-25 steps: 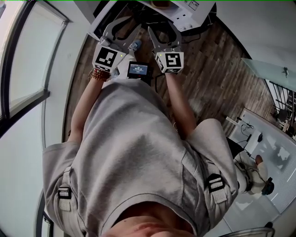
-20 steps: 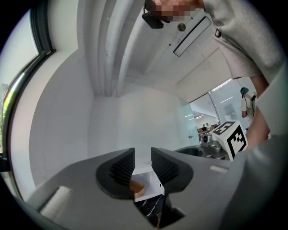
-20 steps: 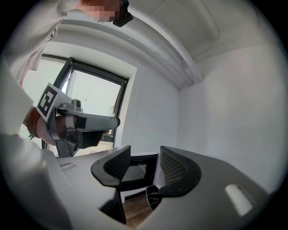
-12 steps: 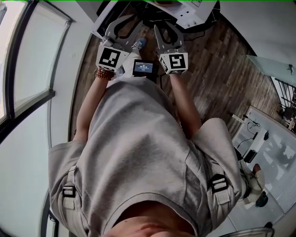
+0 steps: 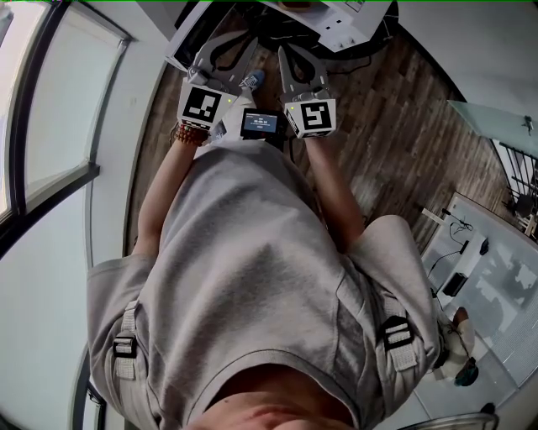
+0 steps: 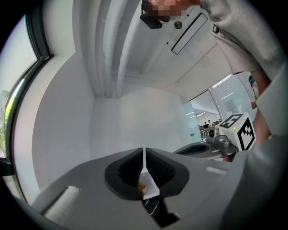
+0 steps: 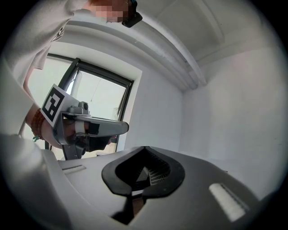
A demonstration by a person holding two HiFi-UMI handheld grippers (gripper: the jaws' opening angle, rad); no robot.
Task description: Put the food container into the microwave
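Observation:
I cannot pick out a food container or a microwave in any view. My left gripper [image 5: 220, 49] is held close in front of the person's grey shirt, its marker cube just below the jaws. Its jaws are shut with nothing between them [image 6: 143, 155]. My right gripper [image 5: 296, 57] is beside it at the same height, also shut and empty [image 7: 145, 151]. Both gripper views look up at white walls and ceiling. Each gripper view shows the other gripper off to the side: the right gripper [image 6: 230, 134] and the left gripper [image 7: 85, 128].
A small lit screen [image 5: 260, 123] sits at the person's waist between the two grippers. A white unit [image 5: 340, 18] and dark cables lie at the top edge over a wood-plank floor [image 5: 395, 143]. A window frame [image 5: 50, 180] runs along the left. Desks [image 5: 496, 277] stand at the right.
The head view shifted a little and both grippers rose slightly in the frame a second ago. Since half a second ago they have hardly moved. Both stay shut.

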